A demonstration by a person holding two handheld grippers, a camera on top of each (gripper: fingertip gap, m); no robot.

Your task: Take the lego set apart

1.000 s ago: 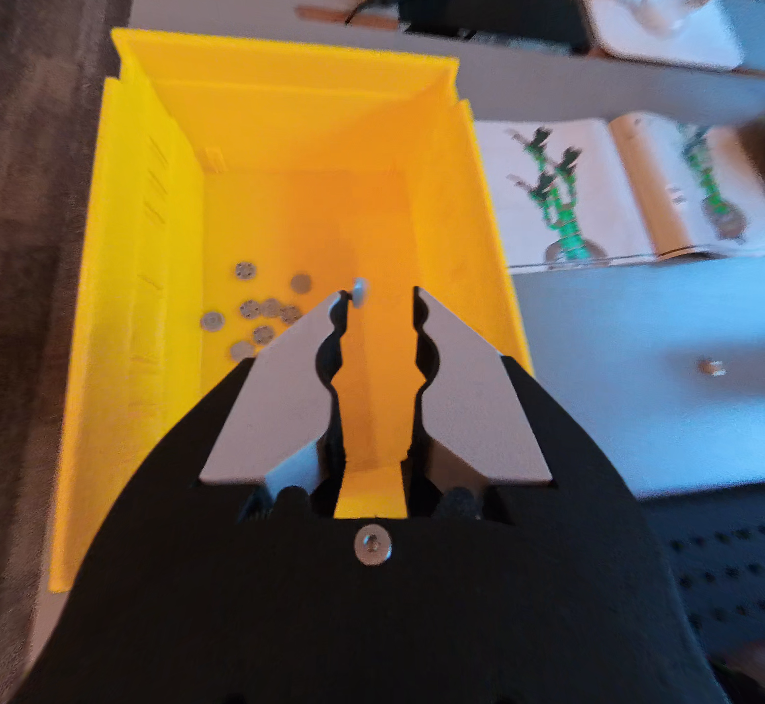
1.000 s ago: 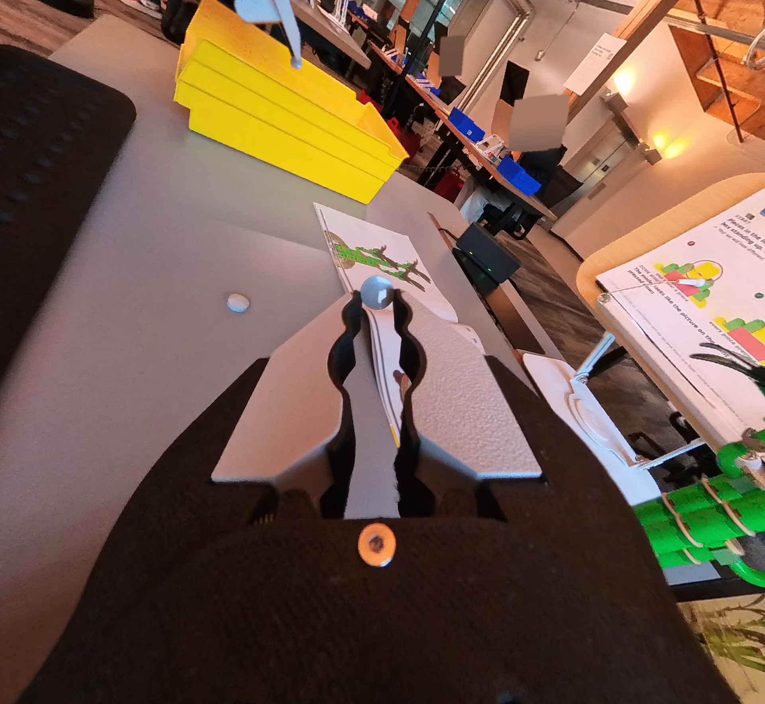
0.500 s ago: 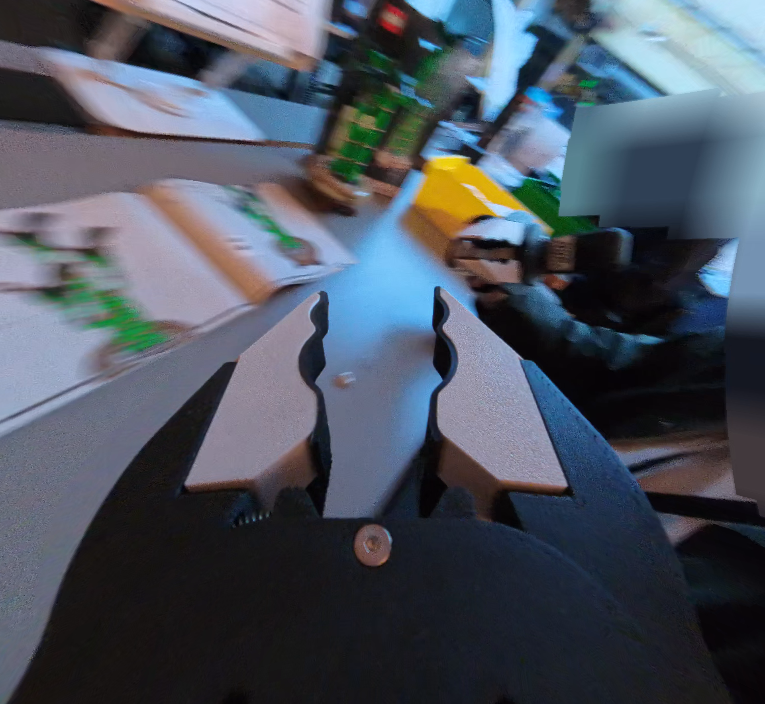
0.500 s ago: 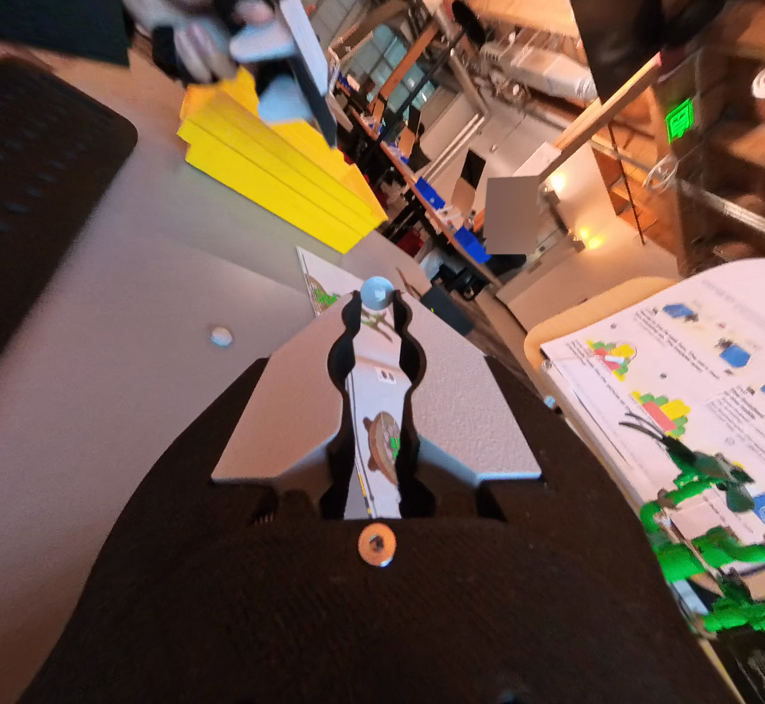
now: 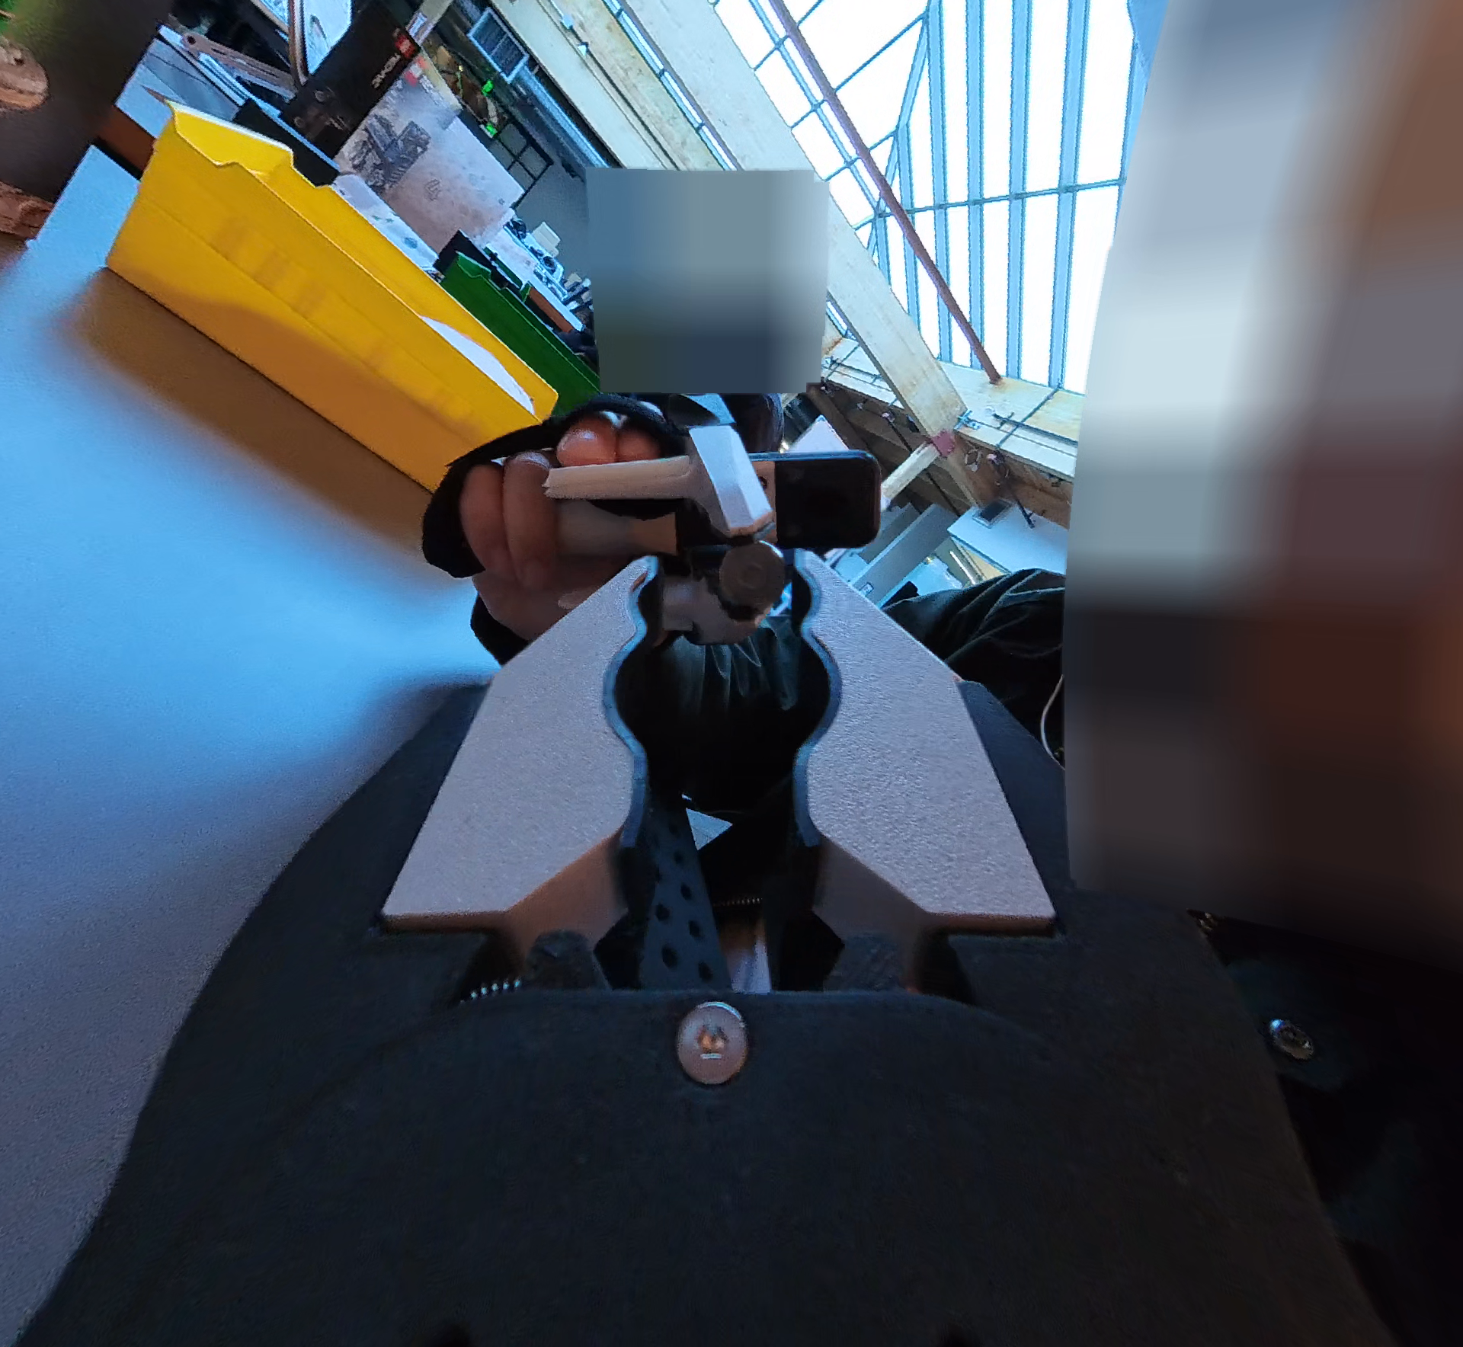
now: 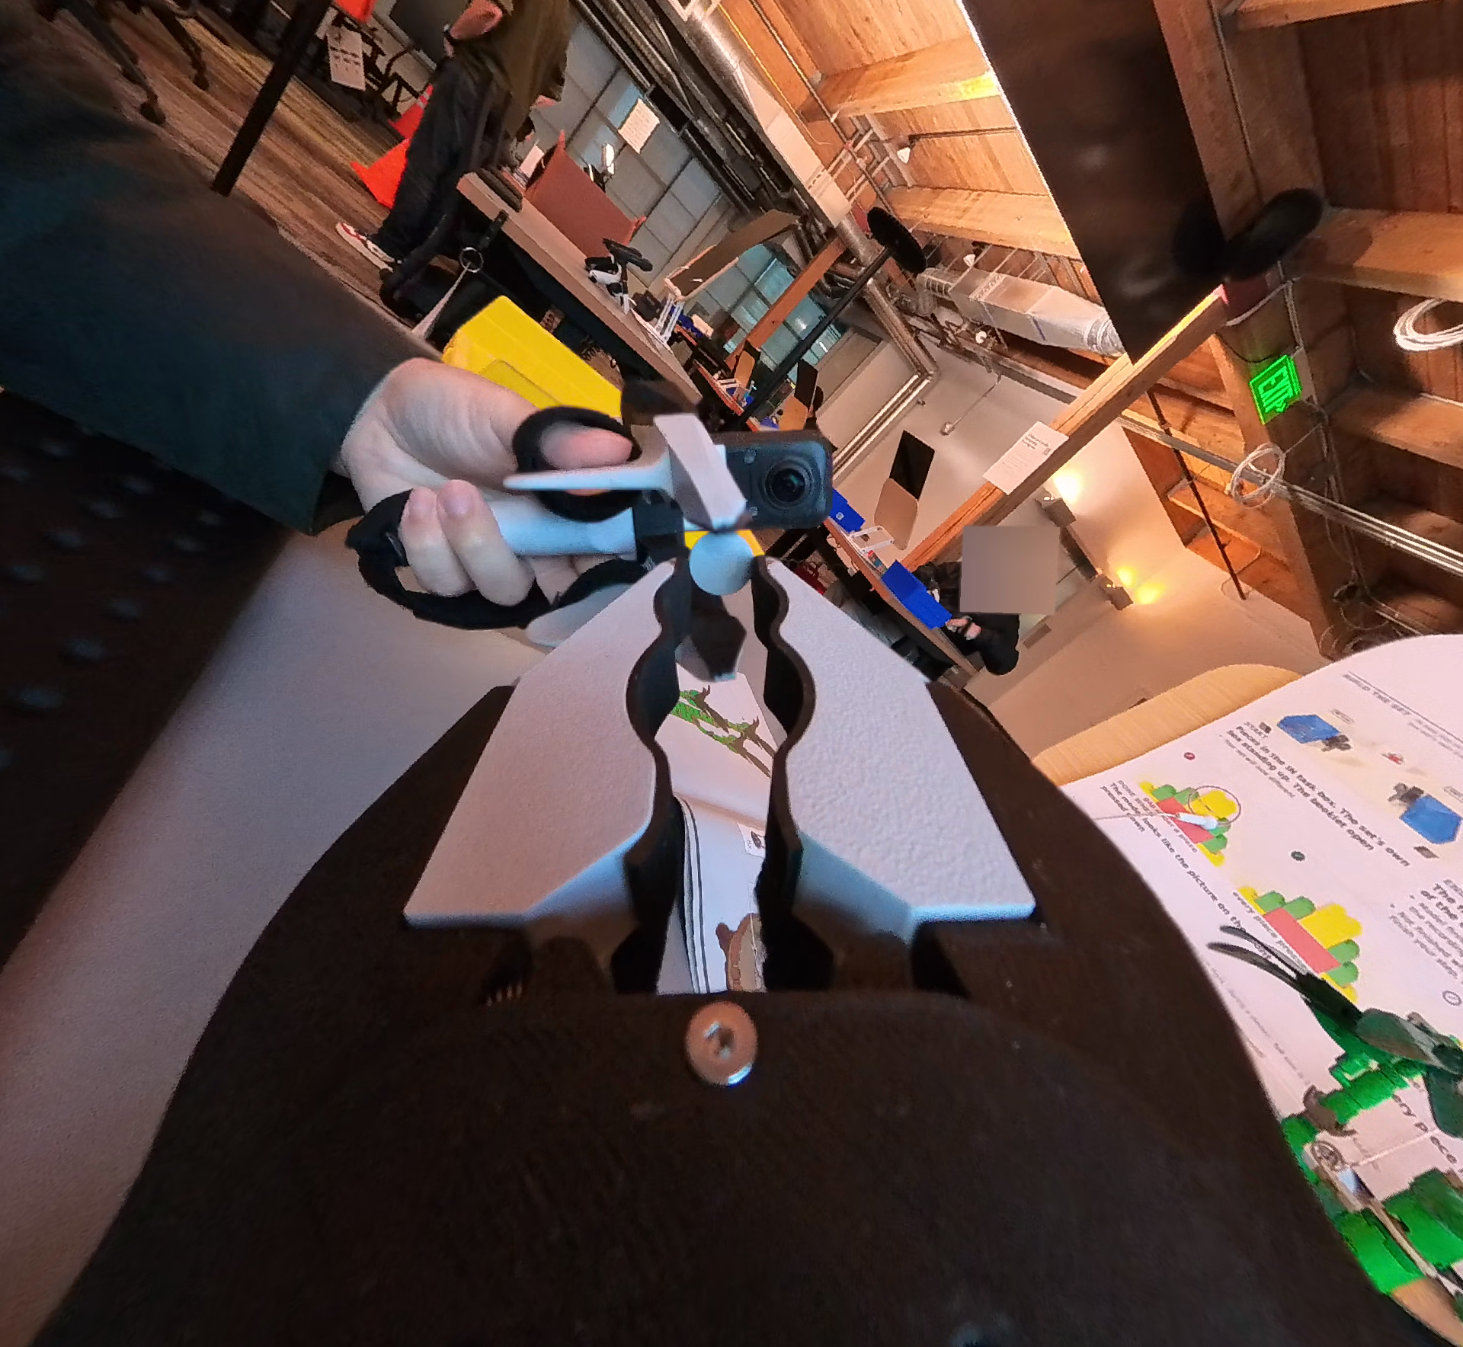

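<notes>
The right gripper [image 6: 719, 581] pinches a grey stud [image 6: 720, 566] at its tips. Facing it at 12 o'clock, the left gripper [image 5: 724, 581] gapes wide (empty). Green lego [image 6: 1393, 1182] at 4 o'clock.

The right gripper [image 6: 719, 571] pinches a small round grey lego piece [image 6: 719, 565] at its fingertips. Just beyond at 12 o'clock, the left gripper [image 6: 701, 628] faces it, held by a hand [image 6: 443, 470]. Green lego set [image 6: 1393, 1119] at 4 o'clock, yellow bin [image 6: 530, 363] at 11 o'clock.

Right gripper [image 5: 724, 541] blocks the left gripper [image 5: 724, 581] head-on.
</notes>
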